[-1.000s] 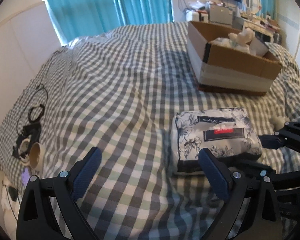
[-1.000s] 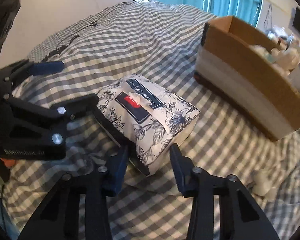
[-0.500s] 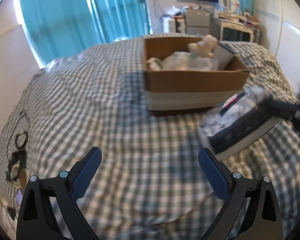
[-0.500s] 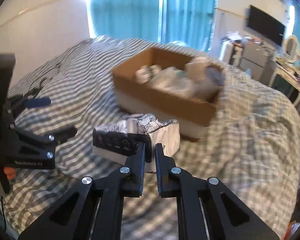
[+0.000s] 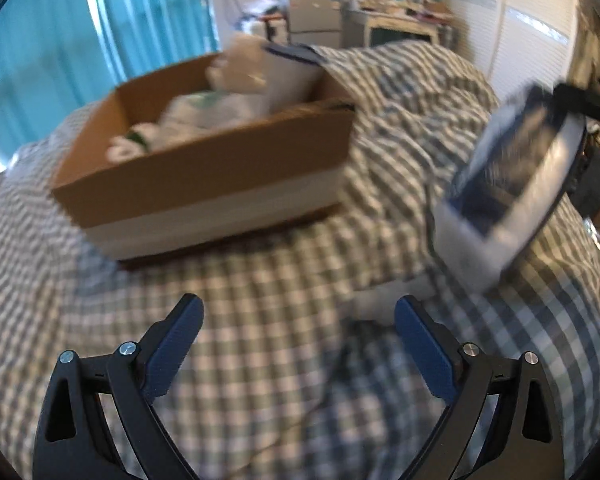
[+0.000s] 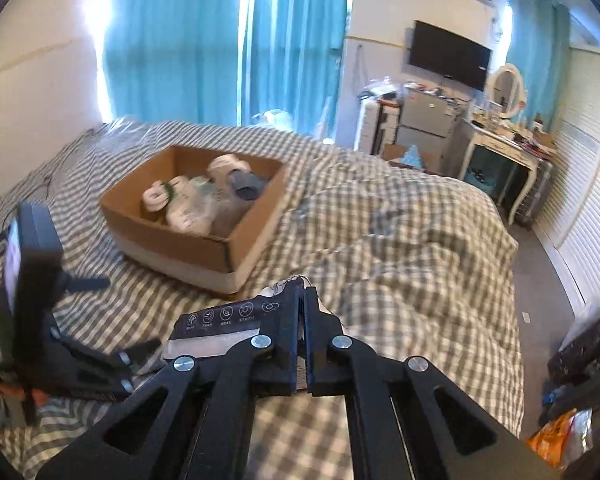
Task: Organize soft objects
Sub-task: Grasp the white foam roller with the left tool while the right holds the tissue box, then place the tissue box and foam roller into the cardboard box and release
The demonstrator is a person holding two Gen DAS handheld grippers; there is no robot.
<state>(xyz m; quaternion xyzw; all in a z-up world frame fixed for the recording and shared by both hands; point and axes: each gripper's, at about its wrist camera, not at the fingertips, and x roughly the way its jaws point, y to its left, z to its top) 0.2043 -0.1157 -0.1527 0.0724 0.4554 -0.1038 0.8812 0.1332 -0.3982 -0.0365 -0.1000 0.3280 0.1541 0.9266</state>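
My right gripper (image 6: 303,300) is shut on a soft tissue pack (image 6: 224,322) with a dark blue and white floral wrapper, held in the air above the checked bed. The pack also shows, blurred, at the right of the left wrist view (image 5: 508,196). An open cardboard box (image 6: 196,240) holding several soft items sits on the bed ahead and to the left of the pack; it also shows in the left wrist view (image 5: 204,184). My left gripper (image 5: 298,320) is open and empty, low over the bed in front of the box.
The checked duvet (image 6: 400,248) is rumpled to the right of the box. Blue curtains (image 6: 228,40), a wall TV (image 6: 450,56), a cluttered dresser (image 6: 500,148) and white louvred doors (image 6: 588,208) lie beyond the bed. The left gripper's body (image 6: 32,300) stands close at the pack's left.
My right gripper closed on the tissue pack and lifted it off the bed. Both views swung toward the box, and the left gripper moved nearer to it, still open.
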